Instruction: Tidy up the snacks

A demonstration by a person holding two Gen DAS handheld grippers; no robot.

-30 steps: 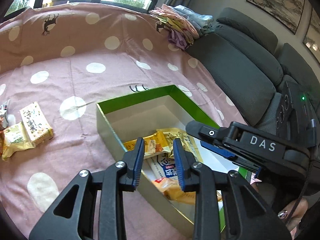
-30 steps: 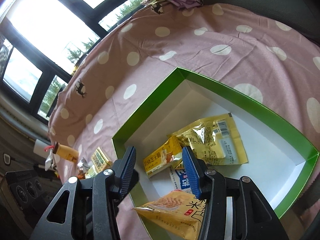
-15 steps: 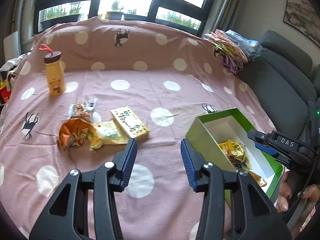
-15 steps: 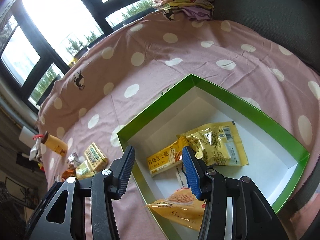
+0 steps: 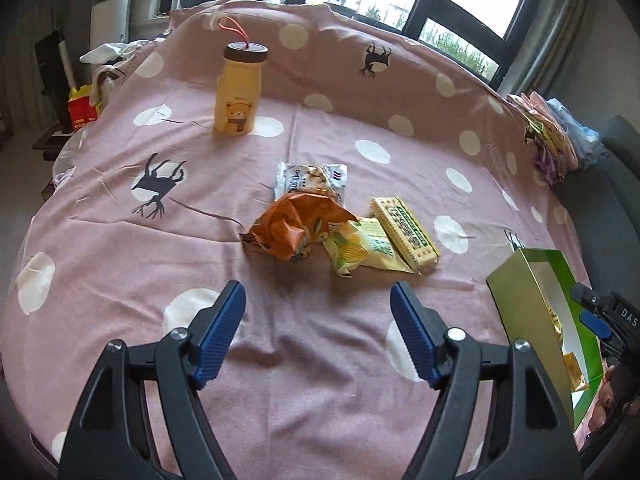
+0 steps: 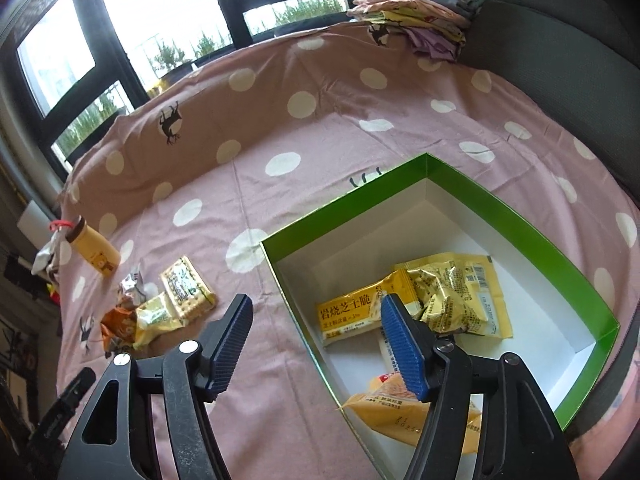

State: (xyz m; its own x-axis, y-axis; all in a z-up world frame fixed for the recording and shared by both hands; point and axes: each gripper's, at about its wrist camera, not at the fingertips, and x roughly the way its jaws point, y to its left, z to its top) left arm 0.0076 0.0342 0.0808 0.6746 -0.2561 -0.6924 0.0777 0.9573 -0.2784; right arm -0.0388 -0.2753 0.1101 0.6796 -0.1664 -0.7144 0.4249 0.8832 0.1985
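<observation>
Several snack packs lie in a cluster on the pink dotted cloth: an orange crumpled bag [image 5: 294,226], a yellow-green pack [image 5: 360,250], a cracker pack [image 5: 406,232] and a silver pack [image 5: 310,180]. My left gripper [image 5: 318,334] hovers just short of them, jaws opening, nothing between them. The green box [image 6: 520,220] holds several yellow packs, among them a labelled bar [image 6: 352,314]. My right gripper [image 6: 316,344] hangs over the box's left wall, jaws opening, empty. The same cluster [image 6: 160,312] shows at the left of the right wrist view.
A yellow bear bottle [image 5: 237,90] stands at the back of the cloth. Folded clothes [image 6: 416,8] are stacked on the grey sofa [image 6: 560,32] at the far right. The box [image 5: 520,304] sits at the right edge of the left wrist view. Windows run behind.
My left gripper swung from the box to the snack cluster and opened wide. My right gripper drew back a little over the box and spread its jaws.
</observation>
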